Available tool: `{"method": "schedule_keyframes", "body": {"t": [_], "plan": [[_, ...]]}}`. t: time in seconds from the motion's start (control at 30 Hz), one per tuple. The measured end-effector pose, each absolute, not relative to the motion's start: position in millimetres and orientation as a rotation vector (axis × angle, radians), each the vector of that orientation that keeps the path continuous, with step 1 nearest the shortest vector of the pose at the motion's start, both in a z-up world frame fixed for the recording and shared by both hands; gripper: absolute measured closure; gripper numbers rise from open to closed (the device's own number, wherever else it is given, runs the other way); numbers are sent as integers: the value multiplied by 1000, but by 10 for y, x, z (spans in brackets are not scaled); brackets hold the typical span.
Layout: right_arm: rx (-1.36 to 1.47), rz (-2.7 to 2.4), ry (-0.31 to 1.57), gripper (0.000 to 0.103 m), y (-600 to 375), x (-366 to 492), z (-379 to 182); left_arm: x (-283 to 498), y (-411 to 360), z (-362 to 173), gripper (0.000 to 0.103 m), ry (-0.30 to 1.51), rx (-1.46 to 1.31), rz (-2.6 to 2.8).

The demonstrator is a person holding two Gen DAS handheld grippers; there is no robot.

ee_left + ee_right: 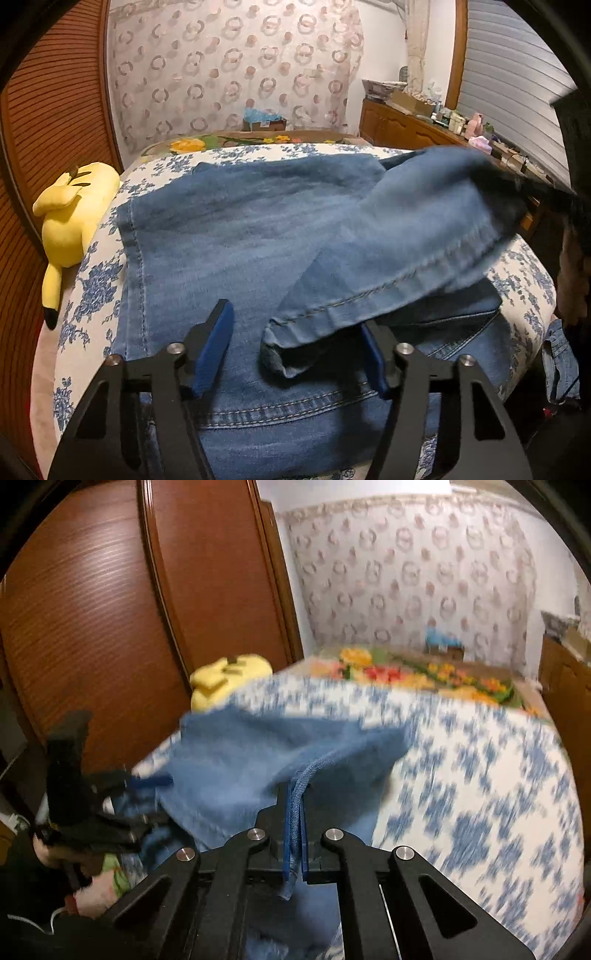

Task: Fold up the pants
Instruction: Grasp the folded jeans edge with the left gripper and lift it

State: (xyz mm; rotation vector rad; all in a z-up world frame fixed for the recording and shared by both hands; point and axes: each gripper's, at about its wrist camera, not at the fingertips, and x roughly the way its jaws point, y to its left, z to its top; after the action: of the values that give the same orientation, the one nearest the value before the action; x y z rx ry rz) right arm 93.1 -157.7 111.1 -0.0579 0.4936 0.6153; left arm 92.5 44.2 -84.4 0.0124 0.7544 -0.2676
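Observation:
Blue denim pants (229,236) lie spread on the bed's floral cover. One leg (417,236) is lifted and carried across the rest, its hem hanging just above the waistband. My left gripper (295,332) is open and empty, its blue pads either side of that hem, above the waistband area. My right gripper (294,812) is shut on the hem edge of the pants leg (280,746) and holds it up off the bed; the view is blurred. The left gripper (122,797) also shows at the left of the right wrist view.
A yellow plush toy (70,218) lies at the bed's left edge beside a wooden wardrobe (92,609). A wooden dresser (406,123) with clutter stands at the right. A cardboard box (264,120) sits beyond the bed by the patterned curtain.

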Motion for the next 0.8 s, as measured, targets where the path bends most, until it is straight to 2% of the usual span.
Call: {"method": "schedule_keyframes", "body": {"t": [0.17, 0.2, 0.6, 0.8], "plan": [[-94, 623, 419, 100, -1507, 977, 1382, 847, 435, -755, 80, 715, -11, -320], [-102, 630, 408, 100, -1473, 982, 1430, 819, 435, -718, 85, 707, -16, -325], [-119, 743, 410, 100, -1046, 1409, 1579, 434, 692, -255, 88, 639, -93, -366], [-144, 814, 487, 100, -715, 1771, 1466, 359, 936, -354, 90, 668, -112, -300]]}}
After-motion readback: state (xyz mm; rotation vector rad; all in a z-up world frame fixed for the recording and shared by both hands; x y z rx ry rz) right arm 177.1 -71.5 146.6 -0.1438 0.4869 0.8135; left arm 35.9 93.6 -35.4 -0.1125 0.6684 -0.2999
